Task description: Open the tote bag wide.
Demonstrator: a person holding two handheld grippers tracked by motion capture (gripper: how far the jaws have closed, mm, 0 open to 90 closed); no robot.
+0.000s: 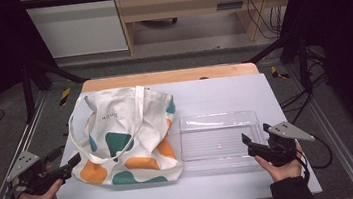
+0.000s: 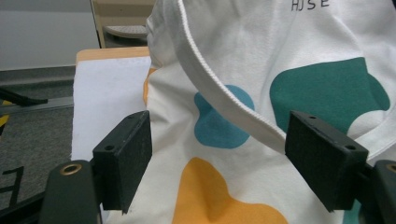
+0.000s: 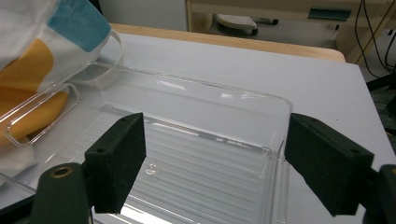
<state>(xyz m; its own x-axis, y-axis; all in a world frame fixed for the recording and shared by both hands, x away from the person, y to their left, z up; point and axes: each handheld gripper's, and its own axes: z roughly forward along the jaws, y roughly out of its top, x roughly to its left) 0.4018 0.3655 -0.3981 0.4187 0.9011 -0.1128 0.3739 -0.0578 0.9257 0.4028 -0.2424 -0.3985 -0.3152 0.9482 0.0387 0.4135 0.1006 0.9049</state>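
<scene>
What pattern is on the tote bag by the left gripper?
Cream tote bag with teal, blue and orange blobs; the high view shows it best.

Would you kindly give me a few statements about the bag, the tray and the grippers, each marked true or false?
1. The tote bag lies left of the clear tray. True.
2. The tray holds an orange ball. False: it is empty.
3. The left gripper is open beside the bag. True.
4. The right gripper is shut on the tray's rim. False: its jaws are open.
5. The bag is plain white. False: it bears teal, blue and orange patches.
</scene>
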